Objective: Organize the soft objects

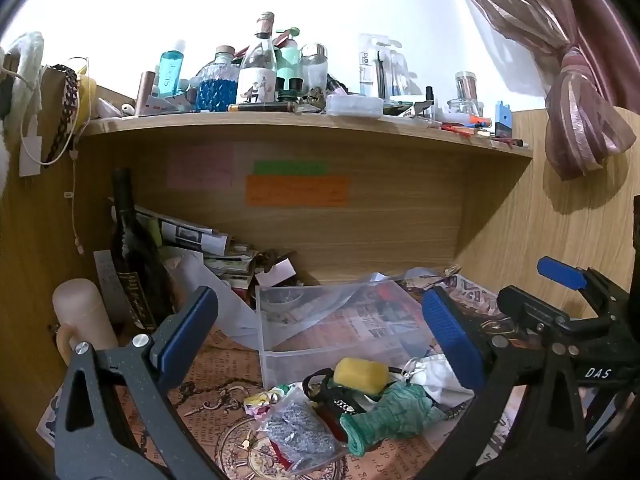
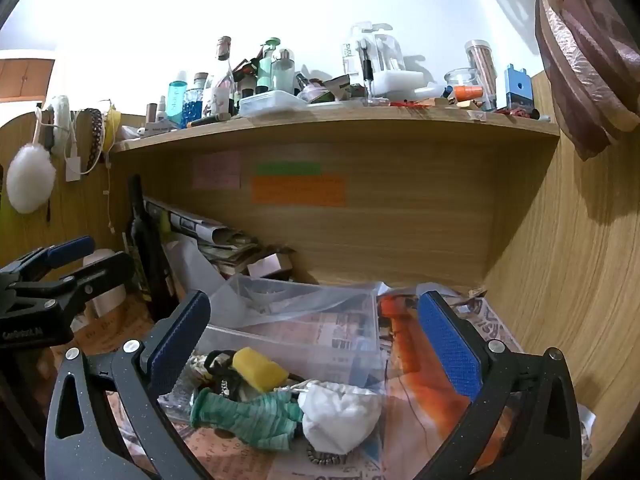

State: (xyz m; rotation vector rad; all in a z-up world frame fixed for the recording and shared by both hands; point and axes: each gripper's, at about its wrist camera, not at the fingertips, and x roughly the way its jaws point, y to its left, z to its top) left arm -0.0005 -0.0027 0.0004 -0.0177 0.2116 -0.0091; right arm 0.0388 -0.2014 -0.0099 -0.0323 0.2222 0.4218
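Note:
A pile of soft things lies on the newspaper-covered desk in front of a clear plastic box (image 1: 340, 320) (image 2: 296, 320): a yellow sponge (image 1: 362, 374) (image 2: 260, 368), a green glove (image 1: 394, 414) (image 2: 252, 416), a white cloth pouch (image 1: 436, 380) (image 2: 340, 416) and a bag of grey scrubber (image 1: 298, 438). My left gripper (image 1: 316, 336) is open and empty above the pile. My right gripper (image 2: 316, 344) is open and empty above the same pile. It also shows in the left wrist view (image 1: 560, 292), and the left gripper shows in the right wrist view (image 2: 68, 264).
A dark wine bottle (image 1: 128, 256) (image 2: 148, 248), stacked papers (image 1: 208, 244) and a beige mug (image 1: 80, 320) stand at the back left. A cluttered wooden shelf (image 1: 304, 128) (image 2: 336, 128) overhangs the desk. A wooden side wall (image 2: 560, 280) closes the right.

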